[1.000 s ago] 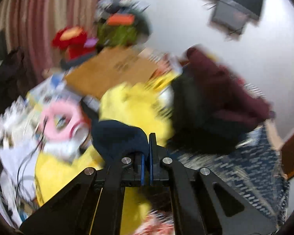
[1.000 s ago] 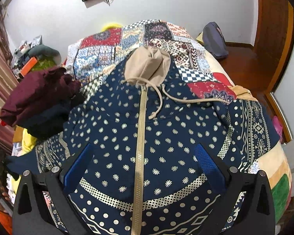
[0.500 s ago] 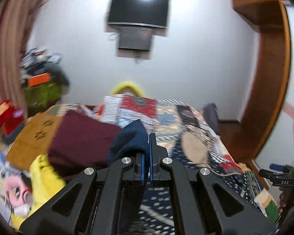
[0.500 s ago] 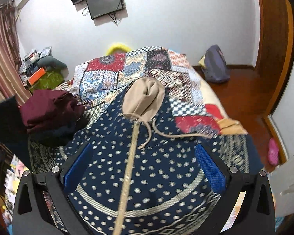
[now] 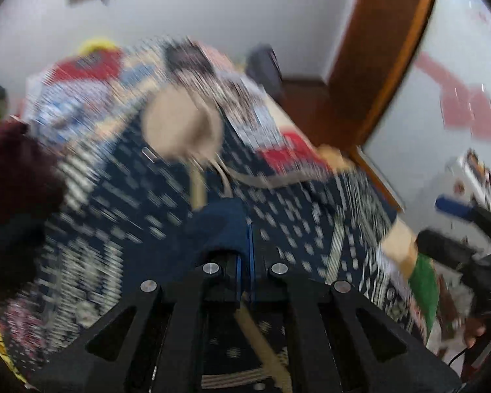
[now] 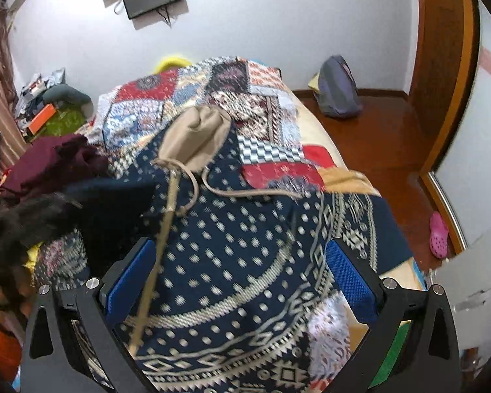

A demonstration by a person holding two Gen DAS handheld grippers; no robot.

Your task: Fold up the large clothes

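A navy hooded jacket (image 6: pixel 245 229) with pale dots and a beige zipper lies spread face-up on the bed (image 6: pixel 193 98), over a patchwork quilt; its beige hood (image 6: pixel 196 137) points toward the far wall and its drawstrings trail across the chest. The left gripper (image 5: pixel 244 229) has its fingers pressed together, pinching a fold of plain navy cloth (image 5: pixel 219 222) (most likely the jacket's sleeve, though the blur makes that hard to confirm) above the jacket's front. That view is heavily smeared. The right gripper (image 6: pixel 242 281) hovers over the lower front of the jacket with its blue-padded fingers (image 6: pixel 347 275) spread wide, nothing between them but the cloth below. A heap of maroon clothes (image 6: pixel 55 160) sits at the bed's left edge. A grey backpack (image 6: pixel 338 88) rests on the wooden floor by the wall.
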